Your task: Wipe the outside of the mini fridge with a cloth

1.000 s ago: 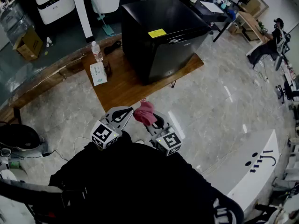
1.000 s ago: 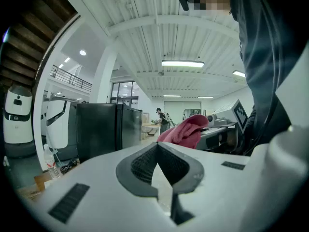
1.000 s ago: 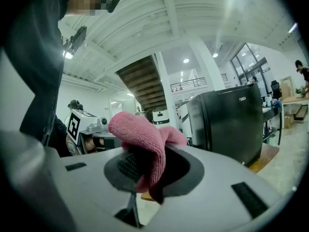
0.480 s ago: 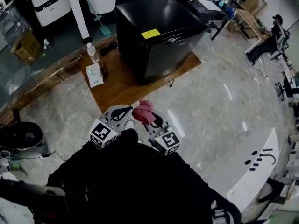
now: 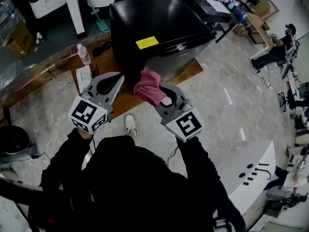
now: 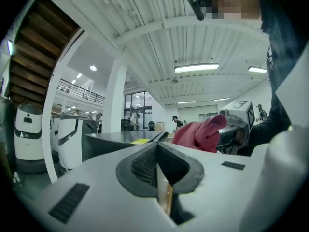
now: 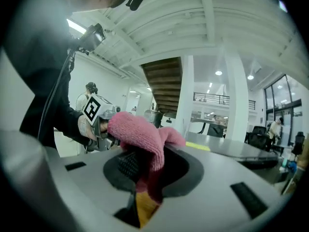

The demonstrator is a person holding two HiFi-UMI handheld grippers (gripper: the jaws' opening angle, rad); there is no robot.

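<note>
Cloth (image 5: pixel 150 88) just before mini fridge (image 5: pixel 154 23)

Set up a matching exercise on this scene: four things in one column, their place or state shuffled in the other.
1 pink cloth
2 left gripper
3 yellow sticker
4 water bottle

A on top of the mini fridge
B shut, nothing between its jaws
C upright on the wooden surface
D clamped in the right gripper

Pairs: 1-D, 2-B, 3-A, 4-C

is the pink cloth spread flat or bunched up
Bunched up: the pink cloth is a crumpled wad pinched in the right gripper, folds draping over its jaws.
</note>
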